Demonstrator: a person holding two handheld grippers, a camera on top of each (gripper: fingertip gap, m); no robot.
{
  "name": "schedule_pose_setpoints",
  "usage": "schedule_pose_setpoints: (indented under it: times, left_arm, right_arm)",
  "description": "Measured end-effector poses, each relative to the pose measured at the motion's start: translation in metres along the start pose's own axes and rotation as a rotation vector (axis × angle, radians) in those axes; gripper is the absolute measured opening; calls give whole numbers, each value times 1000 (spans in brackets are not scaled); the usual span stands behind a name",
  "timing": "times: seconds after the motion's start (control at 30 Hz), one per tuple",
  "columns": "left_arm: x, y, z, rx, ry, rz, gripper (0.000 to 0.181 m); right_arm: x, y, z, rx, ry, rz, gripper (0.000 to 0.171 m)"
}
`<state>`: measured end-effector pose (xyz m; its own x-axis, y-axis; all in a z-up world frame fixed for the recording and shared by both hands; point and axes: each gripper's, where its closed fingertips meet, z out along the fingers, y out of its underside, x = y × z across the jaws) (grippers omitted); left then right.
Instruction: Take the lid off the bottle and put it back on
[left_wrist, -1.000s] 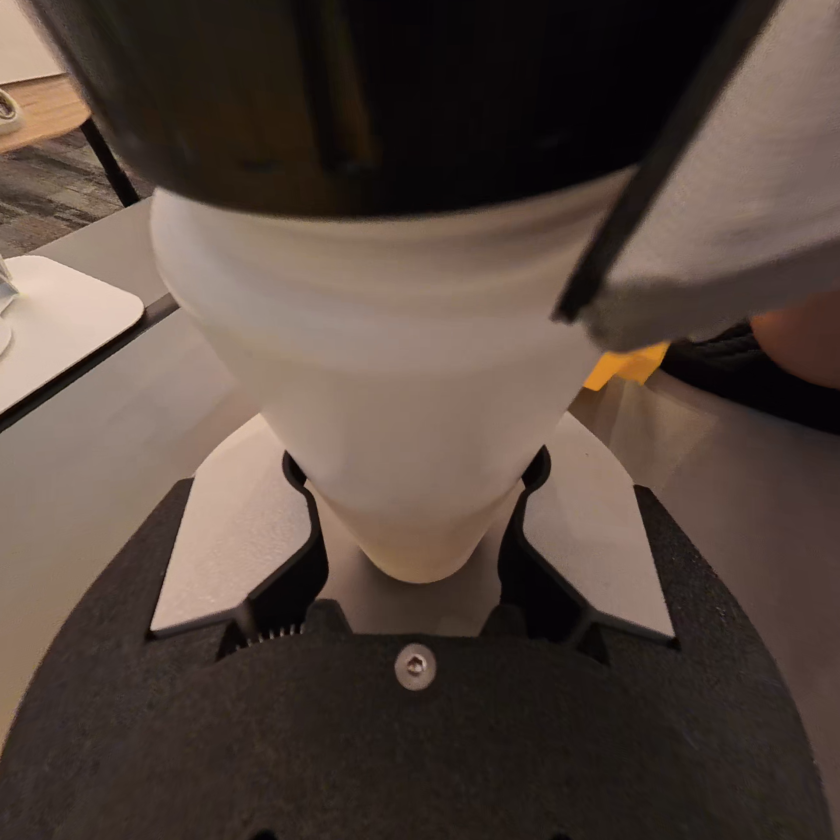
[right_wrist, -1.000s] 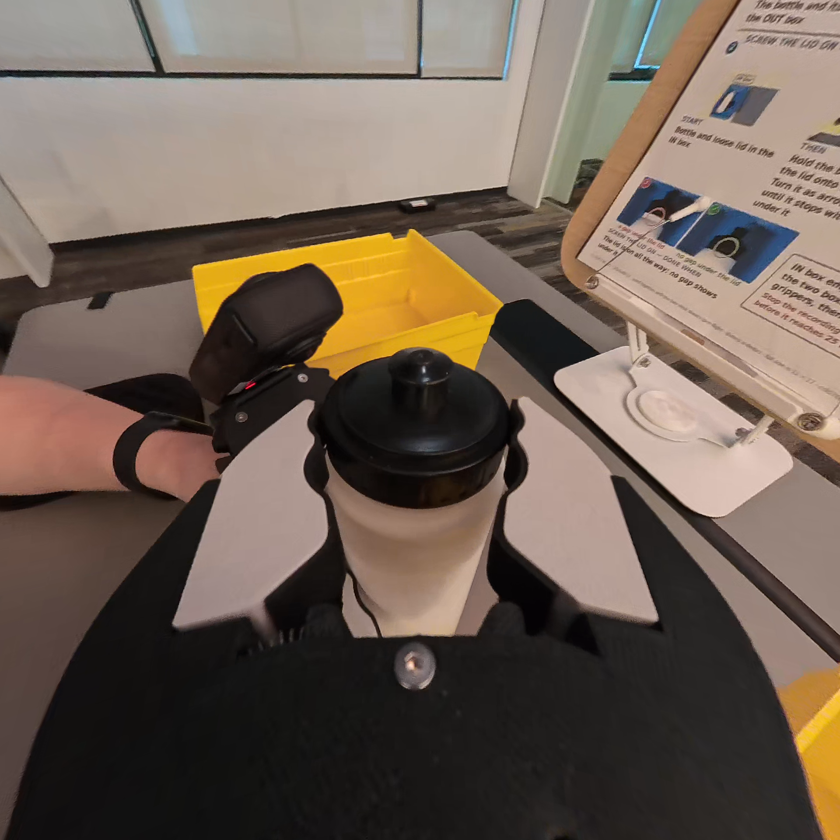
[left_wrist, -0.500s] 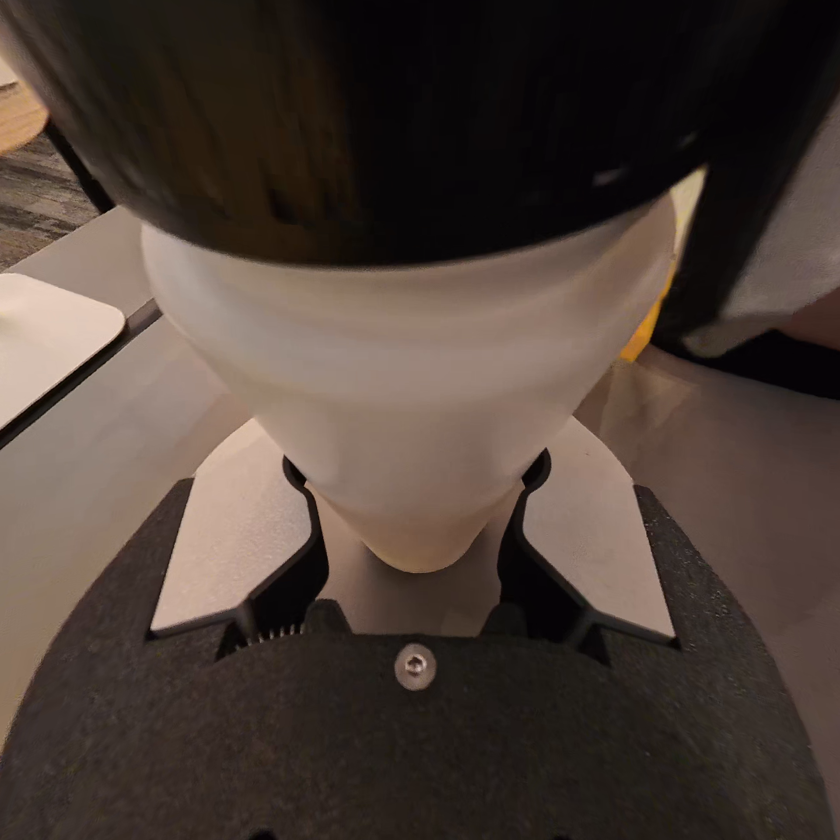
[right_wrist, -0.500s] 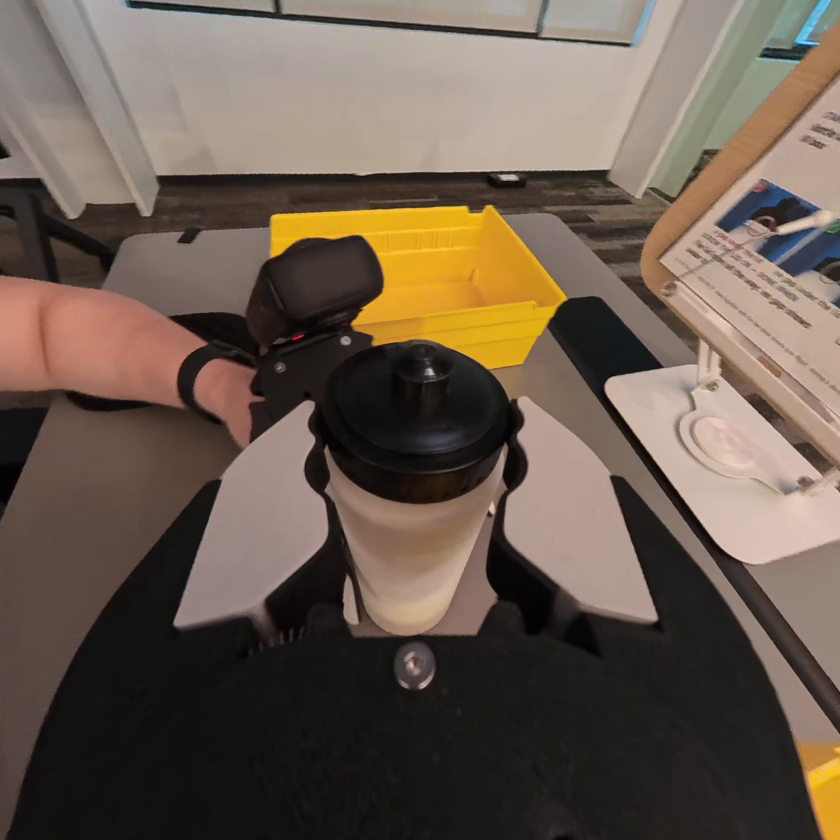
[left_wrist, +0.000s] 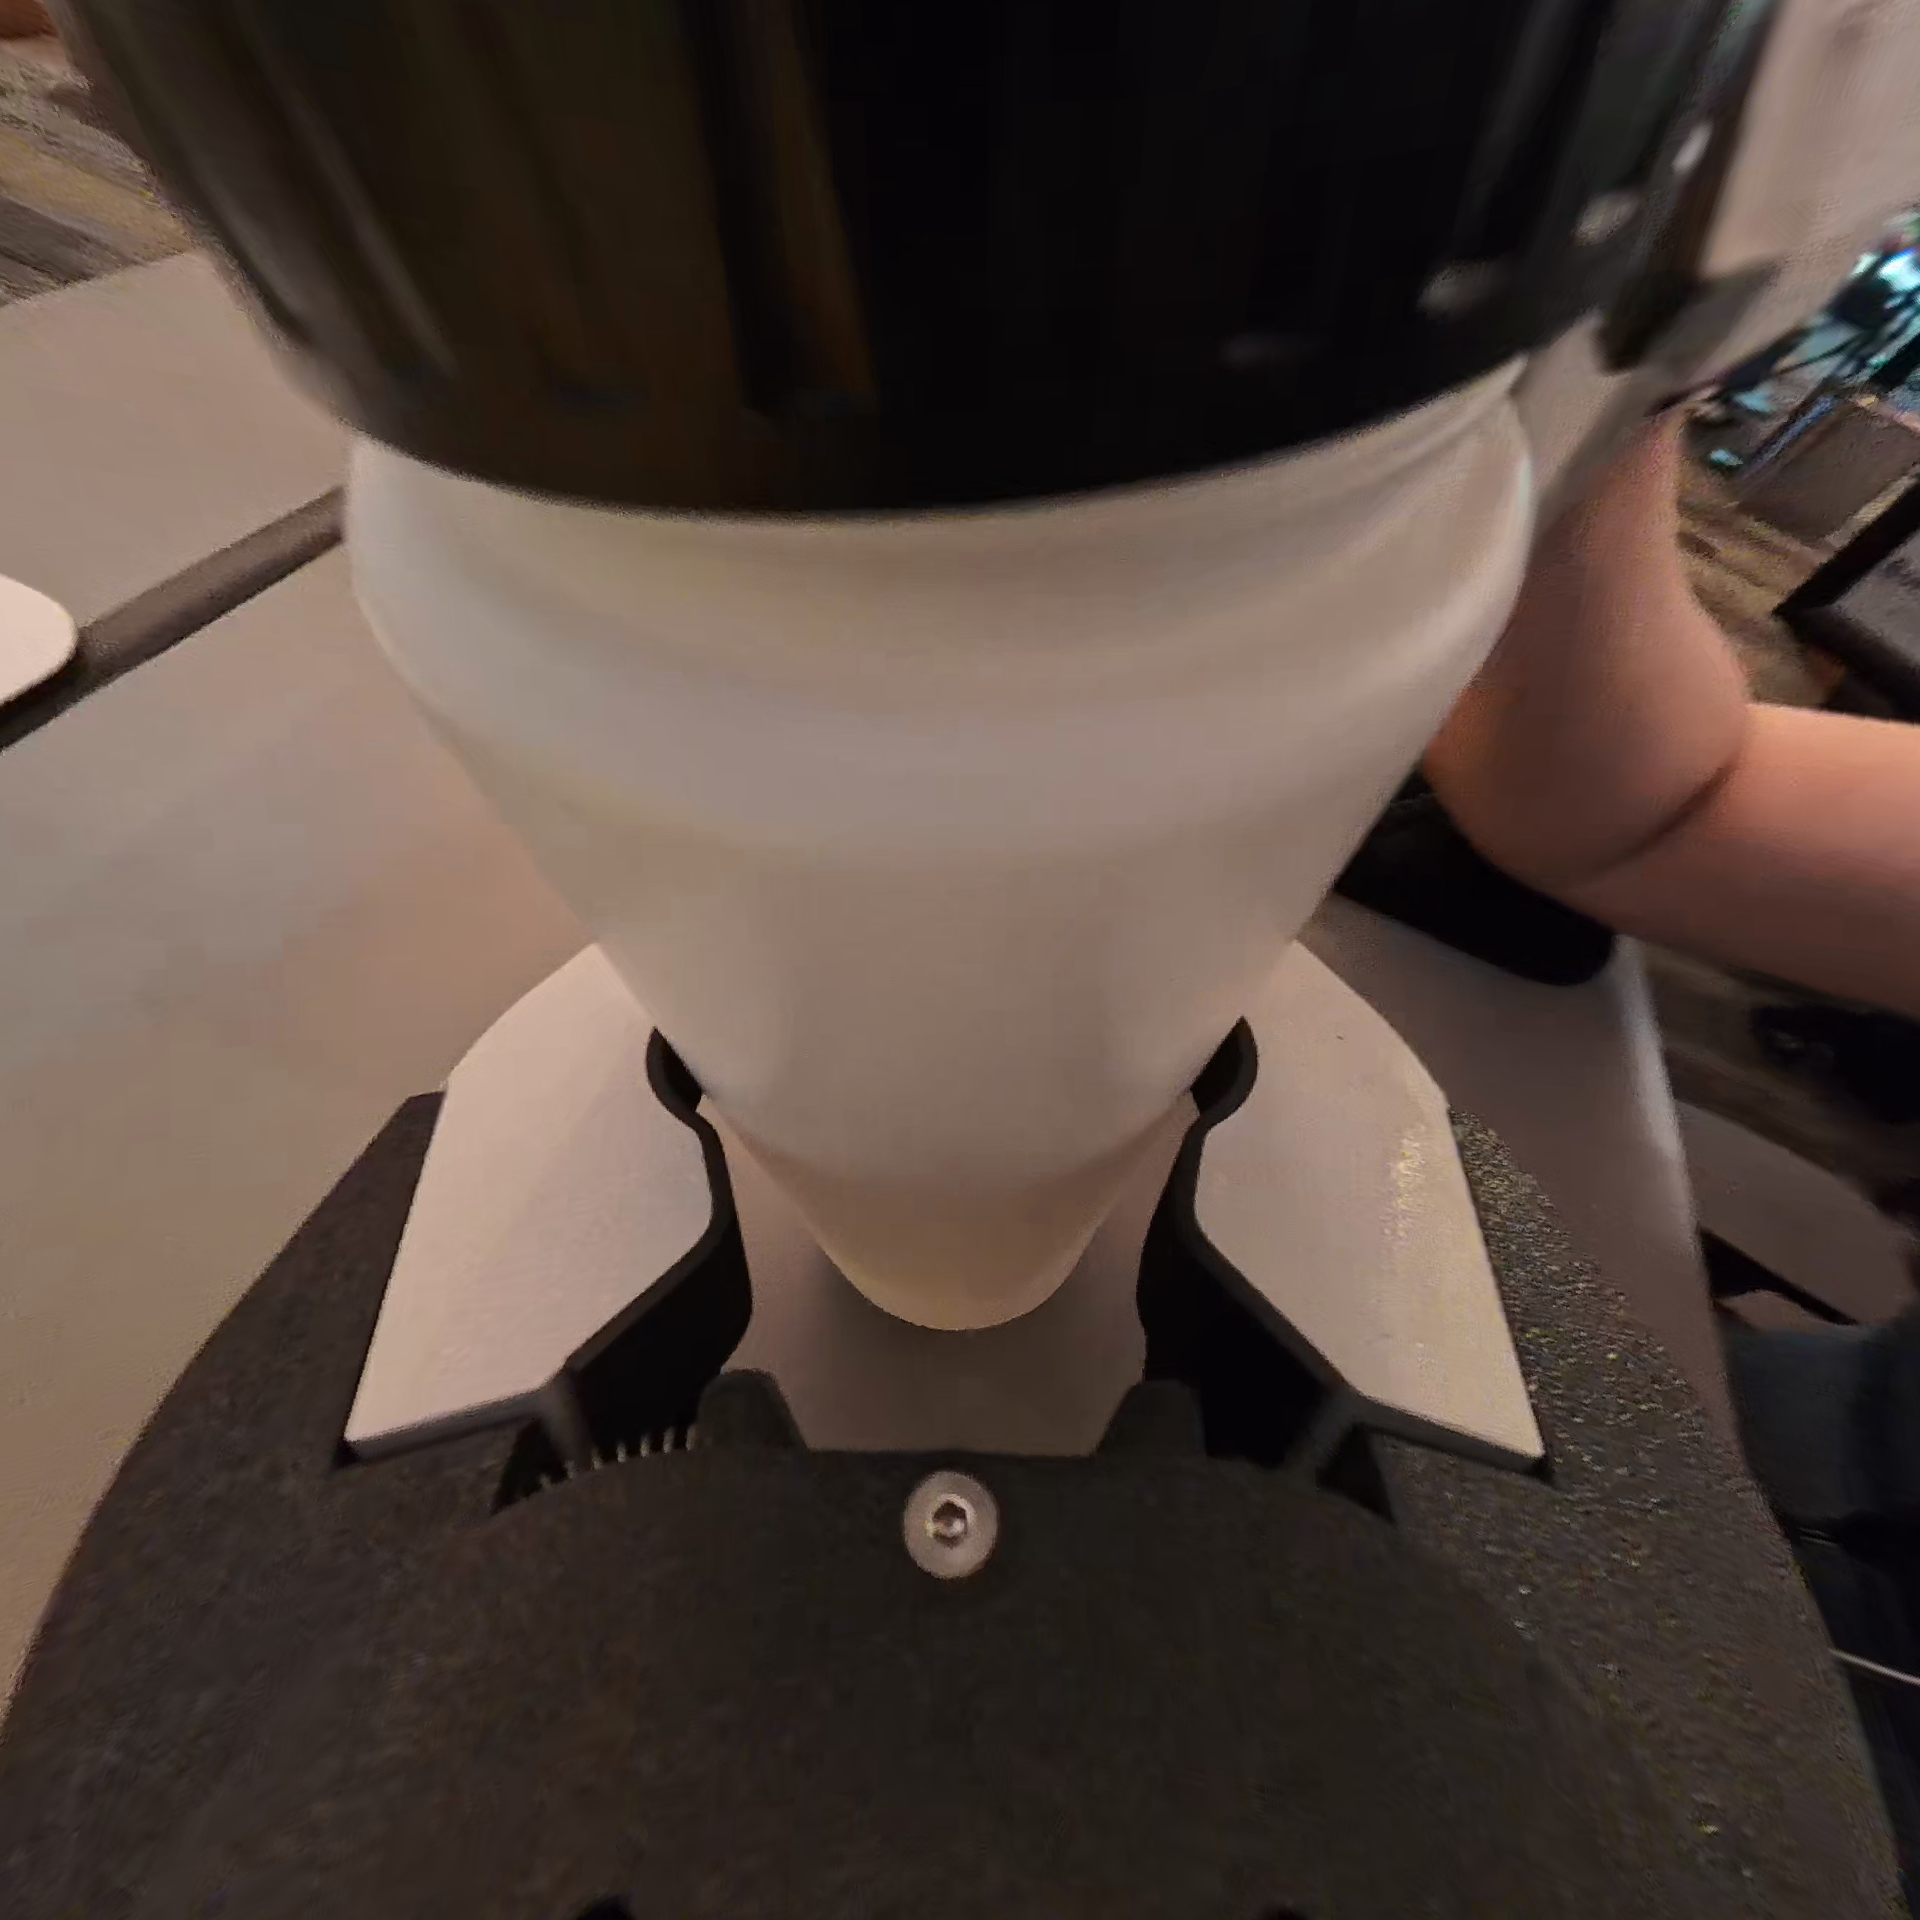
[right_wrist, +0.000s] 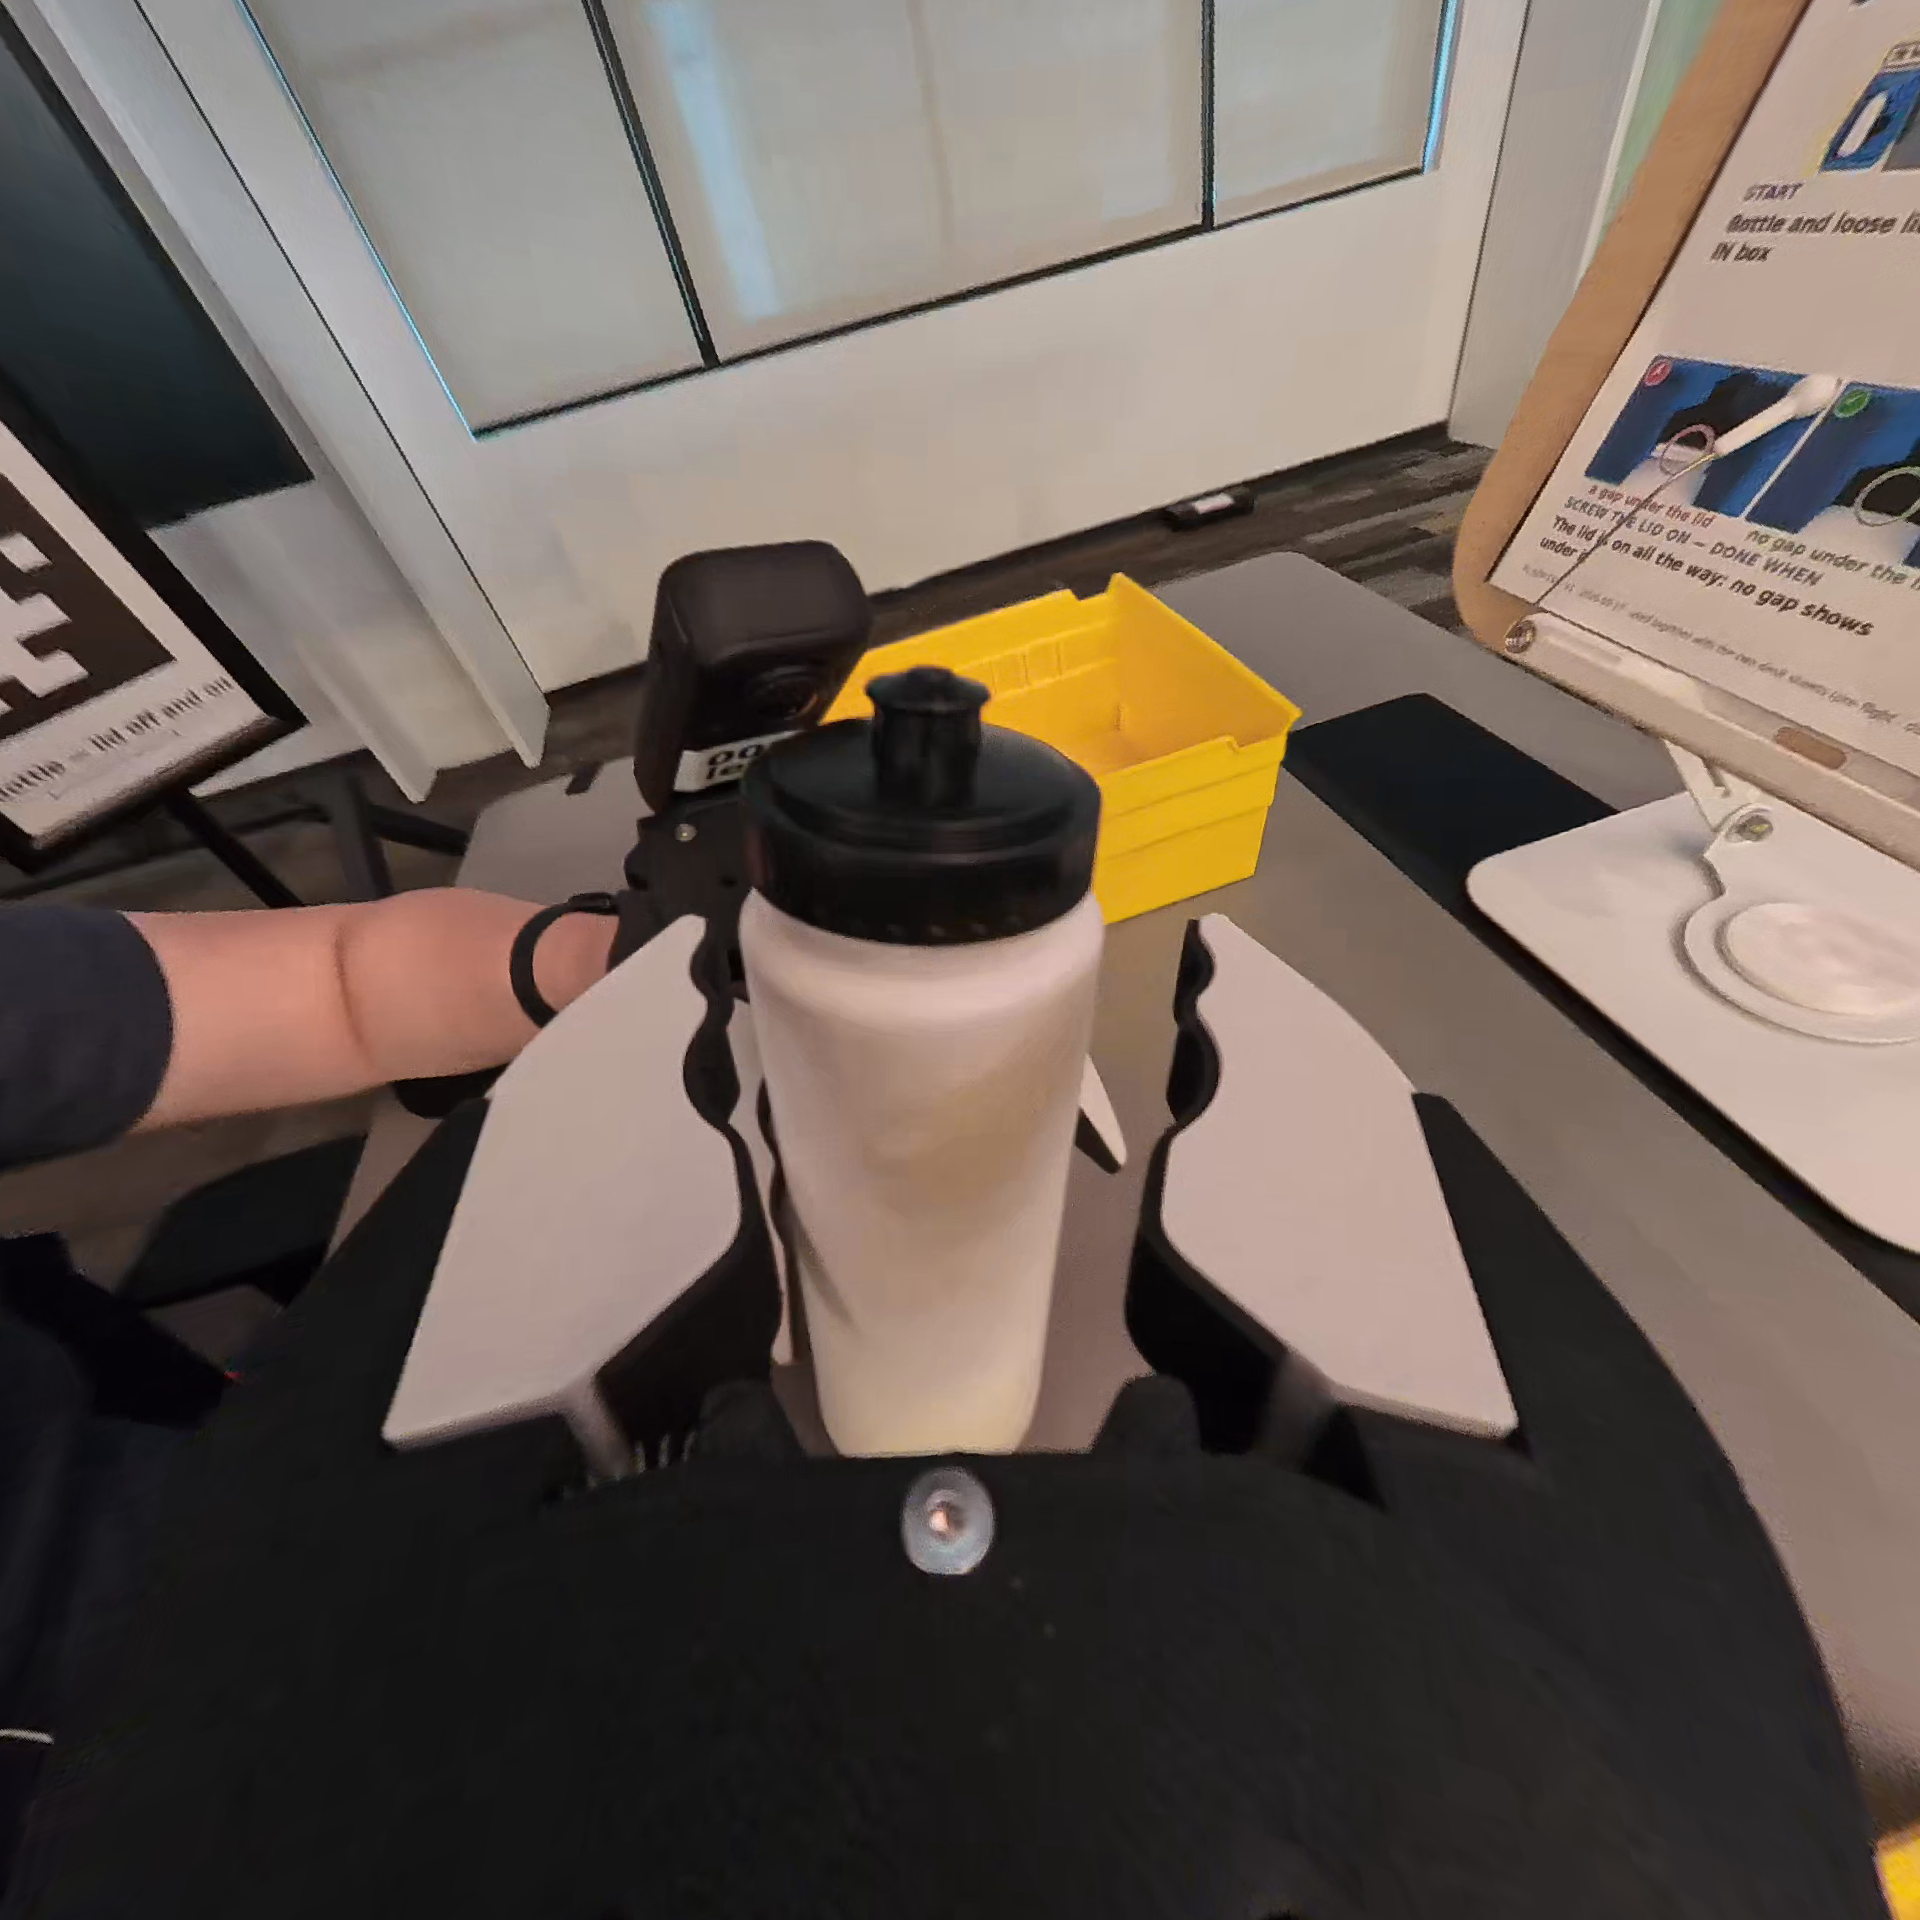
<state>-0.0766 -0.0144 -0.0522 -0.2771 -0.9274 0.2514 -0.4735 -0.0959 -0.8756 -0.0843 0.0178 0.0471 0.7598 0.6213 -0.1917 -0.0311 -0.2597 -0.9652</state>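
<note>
The white plastic sports bottle (right_wrist: 925, 1164) stands upright on the grey tabletop (right_wrist: 1455, 1195) at frame centre, its black screw lid (right_wrist: 920, 821) seated with a pull spout on top. The left gripper (left_wrist: 951, 1081) is clamped on the bottle low on its body. The right gripper (right_wrist: 940, 1049) has its fingers spread either side of the bottle, clear of the wall on the right; the left gap is harder to judge.

The bottle looks light, probably empty, with a smooth, slightly squeezable wall; the ribbed lid rim is the better place to grip for turning.

The right wrist view shows the whole bottle, the yellow bin (right_wrist: 1132, 748) behind it and the instruction board (right_wrist: 1714, 416) at upper right. The left wrist view shows only the bottle's lower body and the blurred lid filling the top, plus a forearm (left_wrist: 1662, 810) at right.
</note>
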Motion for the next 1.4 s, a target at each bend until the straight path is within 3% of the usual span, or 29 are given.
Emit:
schedule_pose_setpoints:
  times: [0.3,0.47,0.7,0.8,0.9,0.97,1.07,1.2,1.4]
  left_arm:
    - [6,0,-4,-37,65,-40,95]
    - [-10,9,8,-21,-75,122,95]
    - [-23,14,19,63,-195,195,96]
    - [-25,11,18,97,-223,237,97]
    - [-27,-9,10,254,-277,267,122]
    - [-21,-19,6,352,-258,304,111]
    - [-16,-19,10,362,-213,327,95]
    - [-18,-20,13,366,-206,291,94]
    - [-16,-18,14,333,-183,276,92]
  right_arm:
    - [-7,17,3,-104,-80,9,83]
    - [-6,12,3,-69,-68,-35,85]
    - [-14,11,5,-101,-28,-73,84]
    - [-11,18,10,-155,51,-134,72]
    - [-13,19,10,-181,54,-160,71]
    - [-12,20,8,-193,51,-153,71]
    - [-9,19,7,-203,89,-152,76]
    - [-1,18,8,-222,202,-179,73]
    - [-2,19,6,-234,168,-180,73]
